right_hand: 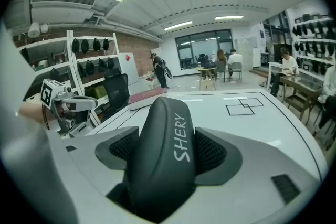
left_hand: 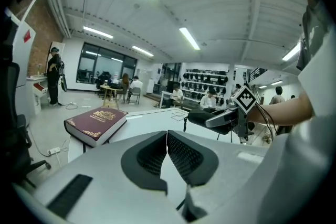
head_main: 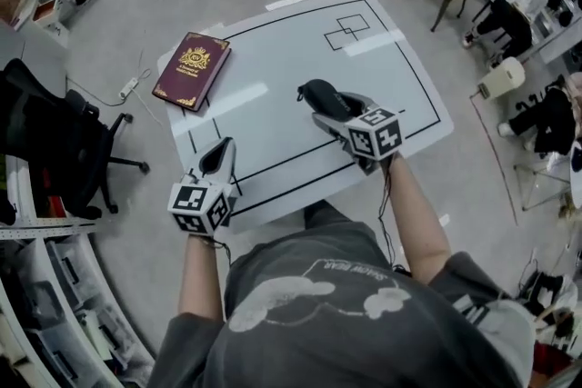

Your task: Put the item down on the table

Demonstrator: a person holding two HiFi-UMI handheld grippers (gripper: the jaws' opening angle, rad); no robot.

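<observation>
The right tongs (right_hand: 168, 150) grip a black glasses case (right_hand: 164, 128) lettered SHERY across its middle, and it appears to be held just off the tabletop (right_hand: 252, 128). It looks light, rigid and smooth. A pinch across the narrow waist suits it, though it might slide endwise. The left tongs (left_hand: 167, 153) are closed on nothing. Only the right gripper view shows the lettering. The left gripper view shows the case side-on, jutting past the right tongs, and a maroon book (left_hand: 97, 120) ahead-left of the left tongs.

Left gripper (head_main: 219, 155) jaws meet empty; right gripper (head_main: 340, 110) jaws clamp a case (head_main: 315, 93).
</observation>
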